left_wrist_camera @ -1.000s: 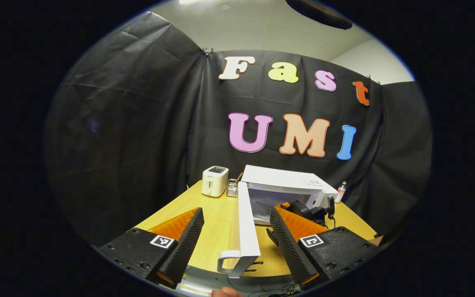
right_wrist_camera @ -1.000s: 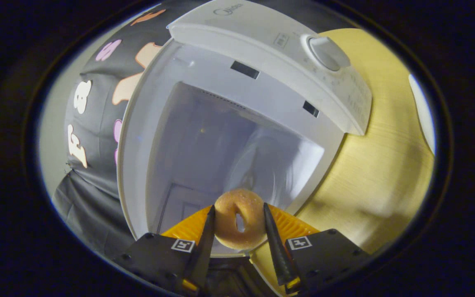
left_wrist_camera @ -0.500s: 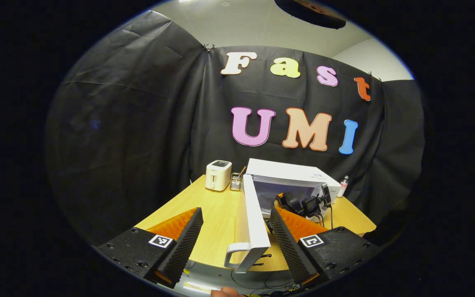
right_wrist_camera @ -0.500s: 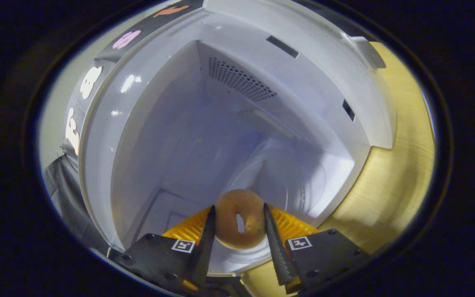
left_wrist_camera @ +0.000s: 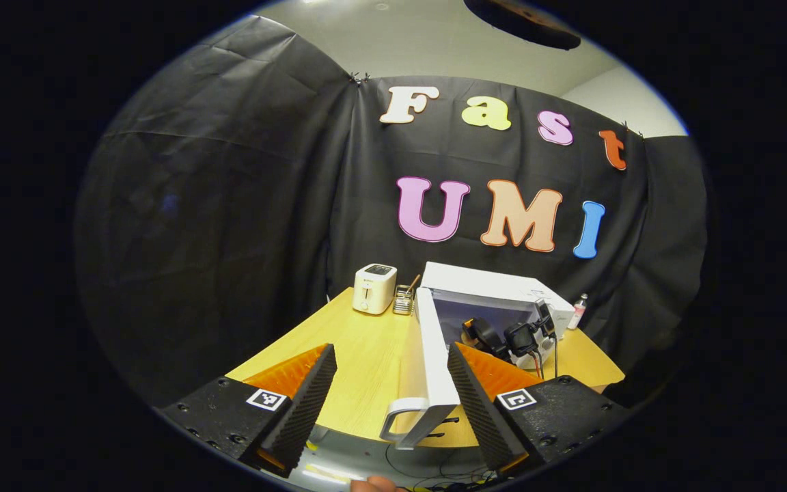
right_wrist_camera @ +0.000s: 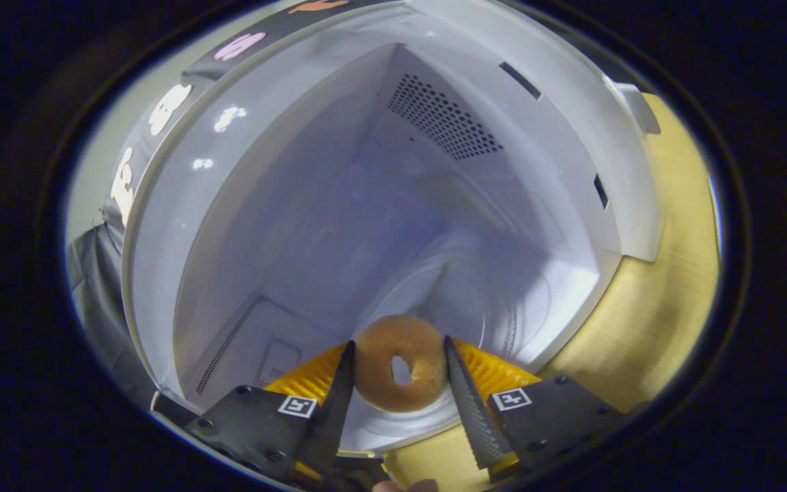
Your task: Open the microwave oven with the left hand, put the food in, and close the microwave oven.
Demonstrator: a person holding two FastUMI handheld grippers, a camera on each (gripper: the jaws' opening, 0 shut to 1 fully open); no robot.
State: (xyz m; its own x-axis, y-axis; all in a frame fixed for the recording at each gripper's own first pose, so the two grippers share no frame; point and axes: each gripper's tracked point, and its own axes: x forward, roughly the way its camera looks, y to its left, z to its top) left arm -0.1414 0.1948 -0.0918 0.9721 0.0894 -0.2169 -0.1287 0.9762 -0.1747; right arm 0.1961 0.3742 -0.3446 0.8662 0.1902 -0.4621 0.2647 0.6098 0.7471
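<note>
The white microwave [left_wrist_camera: 496, 290] stands on the wooden table [left_wrist_camera: 346, 348] with its door [left_wrist_camera: 427, 355] swung open toward me, handle [left_wrist_camera: 400, 418] nearest. My left gripper [left_wrist_camera: 390, 350] is open and holds nothing, back from the table edge with the door's end between its fingers but untouched. In the right gripper view, my right gripper [right_wrist_camera: 398, 343] is shut on a brown ring doughnut [right_wrist_camera: 400, 372], held upright just inside the microwave cavity [right_wrist_camera: 339, 225] over the round glass turntable [right_wrist_camera: 465, 314]. In the left gripper view the right gripper [left_wrist_camera: 506, 338] sits at the oven's mouth.
A white toaster [left_wrist_camera: 374, 288] and a small utensil holder [left_wrist_camera: 404, 299] stand left of the microwave. A small bottle [left_wrist_camera: 578, 311] is at its right. Bare wooden table [right_wrist_camera: 667, 287] lies to the right of the oven front. Cables hang below the table's near edge.
My right gripper has gone further into the open cavity with the doughnut, down toward the turntable. The left gripper has drifted slightly and stays open; the door remains open.
</note>
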